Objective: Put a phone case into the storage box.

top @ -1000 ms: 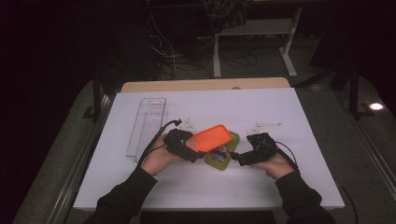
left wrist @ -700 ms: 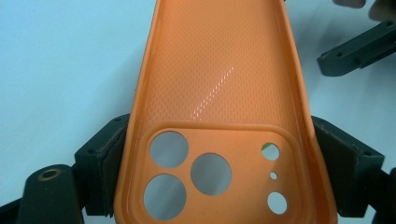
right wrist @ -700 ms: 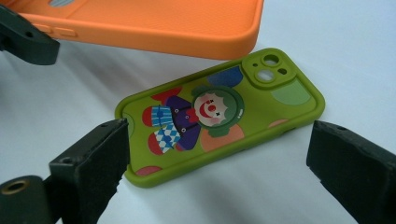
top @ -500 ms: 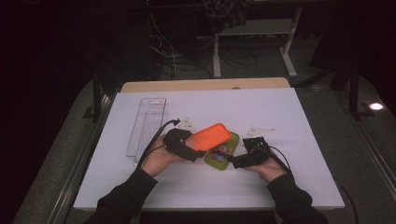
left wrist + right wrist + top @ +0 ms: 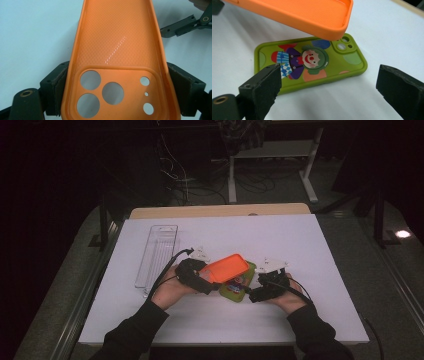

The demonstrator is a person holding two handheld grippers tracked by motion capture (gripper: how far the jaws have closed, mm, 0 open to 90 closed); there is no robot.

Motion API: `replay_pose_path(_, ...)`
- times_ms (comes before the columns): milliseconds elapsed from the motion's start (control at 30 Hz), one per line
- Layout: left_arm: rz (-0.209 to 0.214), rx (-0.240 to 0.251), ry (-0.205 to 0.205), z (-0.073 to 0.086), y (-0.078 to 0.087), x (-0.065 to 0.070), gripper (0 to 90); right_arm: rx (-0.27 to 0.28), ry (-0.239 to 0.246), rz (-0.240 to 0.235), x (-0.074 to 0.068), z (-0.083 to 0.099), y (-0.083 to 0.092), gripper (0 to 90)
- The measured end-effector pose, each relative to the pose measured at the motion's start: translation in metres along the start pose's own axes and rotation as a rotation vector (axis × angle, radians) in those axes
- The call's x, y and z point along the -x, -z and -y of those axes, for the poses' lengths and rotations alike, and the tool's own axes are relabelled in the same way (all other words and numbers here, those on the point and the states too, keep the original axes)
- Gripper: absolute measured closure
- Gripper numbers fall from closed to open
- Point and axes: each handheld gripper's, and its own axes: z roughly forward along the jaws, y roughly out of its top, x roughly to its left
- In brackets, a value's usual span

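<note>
1. A rectangular table (image 5: 310, 250) covered in a white sheet carries everything.
2. A clear plastic oblong tray (image 5: 157, 252) lies near its left edge.
3. A green clown-printed phone case (image 5: 312, 62) lies flat near the middle.

High view: the white table (image 5: 300, 245) is evenly lit while the surrounding room lies dark. Gripper views: bright and sharp, a glare streak on the orange case (image 5: 116, 47), soft shadow beneath it.
</note>
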Motion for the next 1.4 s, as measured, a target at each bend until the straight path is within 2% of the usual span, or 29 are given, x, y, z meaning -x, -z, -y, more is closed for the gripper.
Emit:
replay_pose_path(100, 0.0, 0.003, -0.003, 0.0, 0.0, -0.001, 16.0, 0.006, 0.054, 0.035, -0.003, -0.001, 0.0, 4.6)
replay_pose_path(300, -0.001, 0.003, 0.007, 0.0, 0.001, -0.001, 16.0, 0.003, 0.126, 0.074, -0.007, -0.002, 0.001, 3.9)
replay_pose_path(633, 0.002, -0.012, -0.012, 0.0, 0.0, -0.001, 16.1, 0.03, 0.207, 0.118, -0.009, -0.003, 0.003, 3.9)
replay_pose_path(733, 0.0, -0.012, -0.015, 0.0, 0.0, -0.001, 16.0, 0.039, 0.248, 0.139, -0.011, -0.004, 0.004, 3.9)
replay_pose_path(767, -0.001, 0.009, 0.007, 0.0, -0.001, 0.001, 16.1, 0.04, 0.262, 0.149, -0.012, -0.004, 0.004, 3.9)
replay_pose_path(967, -0.002, 0.008, 0.004, 0.0, -0.002, 0.002, 16.0, 0.034, 0.363, 0.198, -0.017, -0.004, 0.003, 3.9)
replay_pose_path(1033, -0.003, -0.014, -0.024, 0.0, -0.001, 0.0, 16.1, 0.03, 0.393, 0.213, -0.019, -0.004, 0.003, 3.9)
replay_pose_path(1133, -0.004, -0.009, -0.022, 0.0, -0.001, 0.0, 16.1, 0.032, 0.436, 0.224, -0.022, -0.004, 0.003, 4.0)
replay_pose_path(1233, -0.004, -0.011, -0.046, 0.0, -0.001, -0.001, 16.1, 0.034, 0.47, 0.238, -0.025, -0.004, 0.002, 3.9)
replay_pose_path(1400, -0.003, 0.002, -0.006, 0.0, -0.002, 0.002, 16.1, 0.035, 0.533, 0.278, -0.03, -0.004, 0.002, 4.0)
